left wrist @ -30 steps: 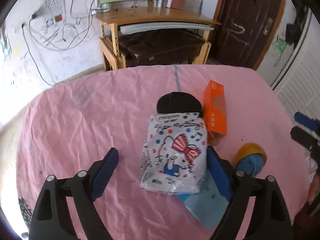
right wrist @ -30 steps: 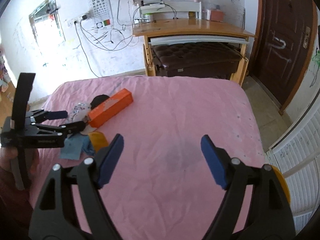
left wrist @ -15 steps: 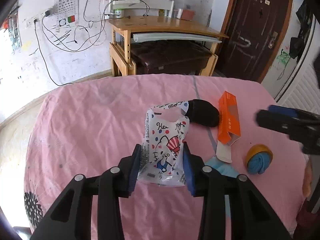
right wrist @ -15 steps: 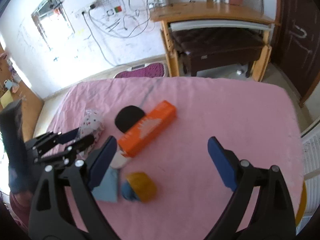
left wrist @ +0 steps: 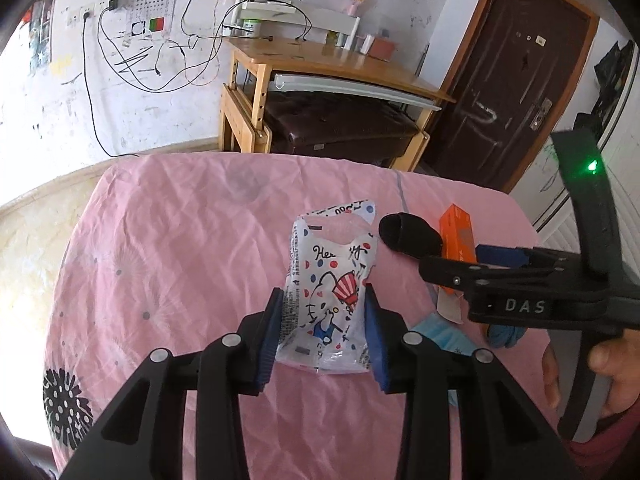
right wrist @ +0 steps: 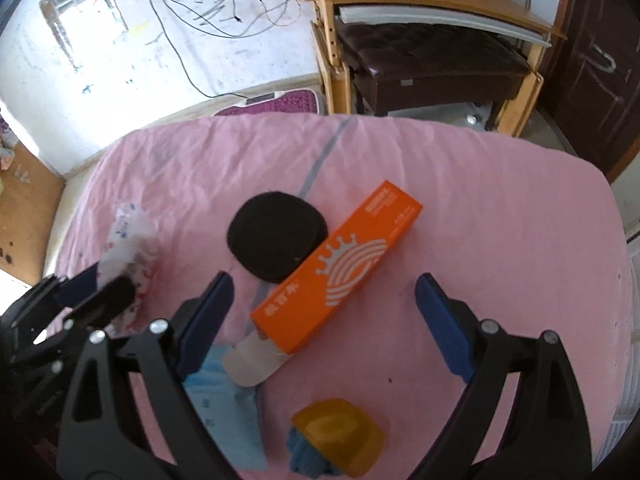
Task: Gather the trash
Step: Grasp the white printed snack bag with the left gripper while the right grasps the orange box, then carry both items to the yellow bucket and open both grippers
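Left hand-held gripper [left wrist: 325, 328] pinches the printed plastic bag [left wrist: 330, 294] low on its sides, bag lifted at 12 o'clock. Right hand-held gripper [right wrist: 324, 316] gapes over the orange box [right wrist: 340, 268]: light, stiff, grab across its narrow width.

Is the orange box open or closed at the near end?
Open. The orange box lies flat on the pink sheet, and a pale end flap sticks out of its near end.
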The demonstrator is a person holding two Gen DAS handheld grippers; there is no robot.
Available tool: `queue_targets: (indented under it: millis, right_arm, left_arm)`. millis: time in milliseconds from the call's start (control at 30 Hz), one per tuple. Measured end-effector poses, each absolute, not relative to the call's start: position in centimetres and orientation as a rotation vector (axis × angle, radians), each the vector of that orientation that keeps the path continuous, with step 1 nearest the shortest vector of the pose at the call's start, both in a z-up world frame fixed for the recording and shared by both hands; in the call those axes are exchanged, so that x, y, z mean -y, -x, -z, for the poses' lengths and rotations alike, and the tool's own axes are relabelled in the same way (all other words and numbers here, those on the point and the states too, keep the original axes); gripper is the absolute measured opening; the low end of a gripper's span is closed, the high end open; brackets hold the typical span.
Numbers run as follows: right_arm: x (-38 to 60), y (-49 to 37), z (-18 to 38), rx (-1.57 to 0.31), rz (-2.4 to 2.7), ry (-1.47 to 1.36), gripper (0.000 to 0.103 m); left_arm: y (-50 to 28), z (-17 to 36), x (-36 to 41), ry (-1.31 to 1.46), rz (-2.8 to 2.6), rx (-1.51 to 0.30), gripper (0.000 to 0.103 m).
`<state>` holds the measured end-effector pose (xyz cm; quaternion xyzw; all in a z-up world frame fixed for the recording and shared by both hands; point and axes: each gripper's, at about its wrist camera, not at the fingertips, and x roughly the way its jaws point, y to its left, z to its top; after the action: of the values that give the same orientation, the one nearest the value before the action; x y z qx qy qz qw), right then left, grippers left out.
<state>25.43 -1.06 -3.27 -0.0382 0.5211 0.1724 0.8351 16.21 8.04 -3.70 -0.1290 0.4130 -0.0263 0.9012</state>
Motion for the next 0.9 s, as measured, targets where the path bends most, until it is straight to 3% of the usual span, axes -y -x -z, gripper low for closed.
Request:
queue_targets:
  millis: [33, 100, 167, 300, 900]
  right_arm:
    - [1.0, -25.4, 3.3, -1.100, -0.364, 0.083, 0.085]
    - [0.8, -25.2, 3.1, -1.085, -0.357, 0.110, 0.055]
    - [0.7, -24.8, 3.0, -1.073, -0.342, 0.142, 0.039]
    - [0.9, -24.2, 3.0, -1.063, -0.331, 0.172, 0.025]
    - [6.7, -22.2, -0.5, -0.944, -0.337, 0.035, 0.022]
  left_arm:
    - [-16.2, 3.7, -8.0, 0.267, 0.055, -0.853, 0.034]
    - [-16.2, 3.6, -7.9, 0.261, 0.060, -0.853, 0.034]
    - [-16.3, 3.7, -7.9, 0.256, 0.064, -0.853, 0.034]
    - [-16.4, 3.7, -7.8, 0.266, 0.066, -0.858, 0.034]
    - [-16.0, 3.0, -8.2, 0.297, 0.104, -0.795, 0.034]
